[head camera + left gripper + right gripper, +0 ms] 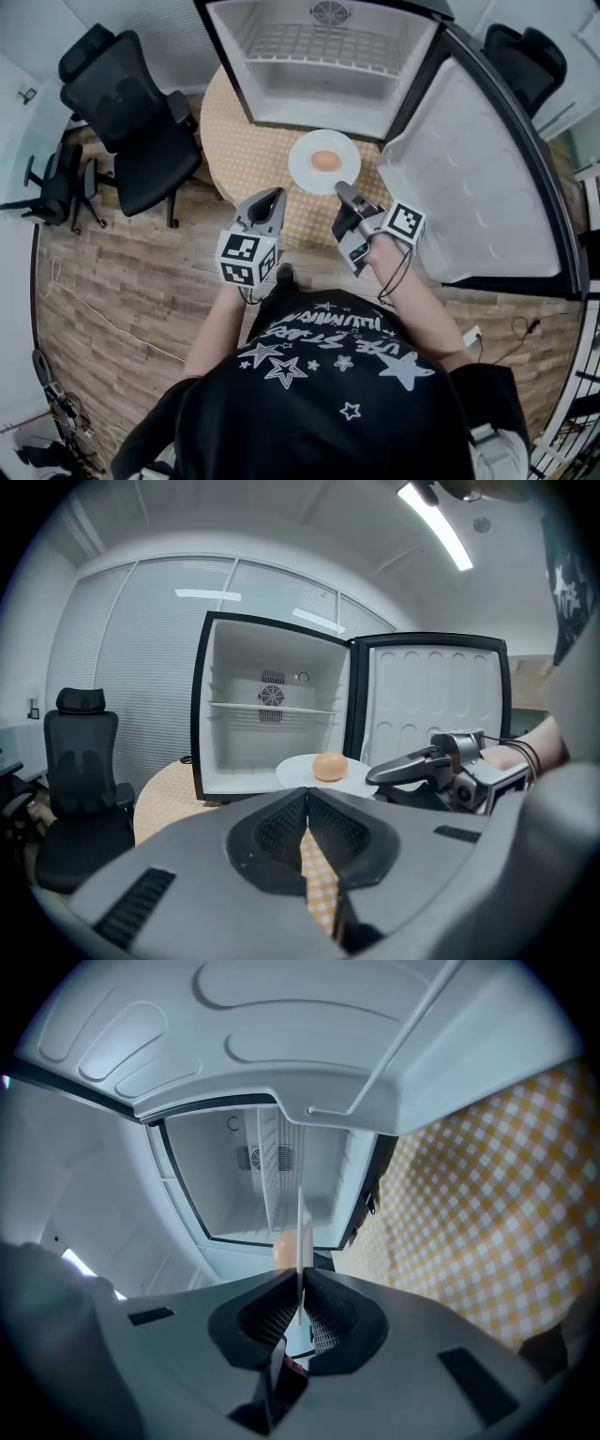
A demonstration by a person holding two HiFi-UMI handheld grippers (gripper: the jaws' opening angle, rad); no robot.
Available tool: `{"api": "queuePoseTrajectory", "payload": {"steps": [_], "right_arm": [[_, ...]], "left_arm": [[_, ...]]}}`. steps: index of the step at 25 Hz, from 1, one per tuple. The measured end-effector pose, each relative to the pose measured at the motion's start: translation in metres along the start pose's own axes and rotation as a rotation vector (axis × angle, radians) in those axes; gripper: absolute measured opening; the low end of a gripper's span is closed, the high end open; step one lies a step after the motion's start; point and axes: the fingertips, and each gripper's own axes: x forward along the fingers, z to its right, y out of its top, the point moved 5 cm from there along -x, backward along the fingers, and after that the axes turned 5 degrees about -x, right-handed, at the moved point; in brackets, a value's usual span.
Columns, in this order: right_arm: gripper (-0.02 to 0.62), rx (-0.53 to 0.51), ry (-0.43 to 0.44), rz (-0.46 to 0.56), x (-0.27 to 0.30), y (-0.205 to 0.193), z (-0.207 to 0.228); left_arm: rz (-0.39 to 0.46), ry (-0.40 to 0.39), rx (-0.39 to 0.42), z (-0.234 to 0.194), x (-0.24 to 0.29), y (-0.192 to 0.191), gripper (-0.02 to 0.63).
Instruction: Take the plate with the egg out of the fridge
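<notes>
**Currently: plate with egg, clear of the fridge, in my right claw**

Item 1. Plate (302, 169), white and round. It sits in front of the open fridge (319, 101), just on the near side of its sill and over the checked worktop (246, 155). From the left gripper view it looks lifted off the cloth and close to level.

Item 2. Egg (325, 160), brown, one only. It lies at the middle of the plate and has not rolled toward the rim.

Item 3. Right claw (343, 190). It is clamped on the near right rim of the plate. Its own view shows the rim edge-on, pinched between the two pads.

Item 4. Left claw (272, 199). Its jaws are together with nothing between them. It sits near the plate on the left and does not touch it.

Item 5. Fridge interior. The wire shelf (323, 42) and the floor are bare. The fridge door (469, 178) swings wide to the right.

Item 6. Office chair (141, 122), far left of the worktop and well apart from the work.

Progress, as I judge it: the removal proper looks done, since the plate is outside the cabinet. What remains is to carry it a little nearer, set it flat on the worktop and let go. The one-sided rim grip is the weak point, because any tilt could send the egg sliding.
</notes>
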Motion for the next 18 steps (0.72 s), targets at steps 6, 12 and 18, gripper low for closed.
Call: {"api": "queuePoseTrajectory", "payload": {"steps": [6, 12, 18], "right_arm": [[0.038, -0.011, 0.017, -0.108, -0.034, -0.009, 0.002], [0.038, -0.003, 0.048, -0.218, -0.047, -0.016, -0.001], [0.038, -0.005, 0.069, -0.328, -0.077, -0.027, -0.006]], "left_arm": [[0.023, 0.107, 0.007, 0.038, -0.027, -0.015, 0.009], [0.025, 0.204, -0.036, 0.063, -0.046, -0.031, 0.009], [0.027, 0.296, -0.077, 0.101, -0.072, -0.046, 0.009]]}}
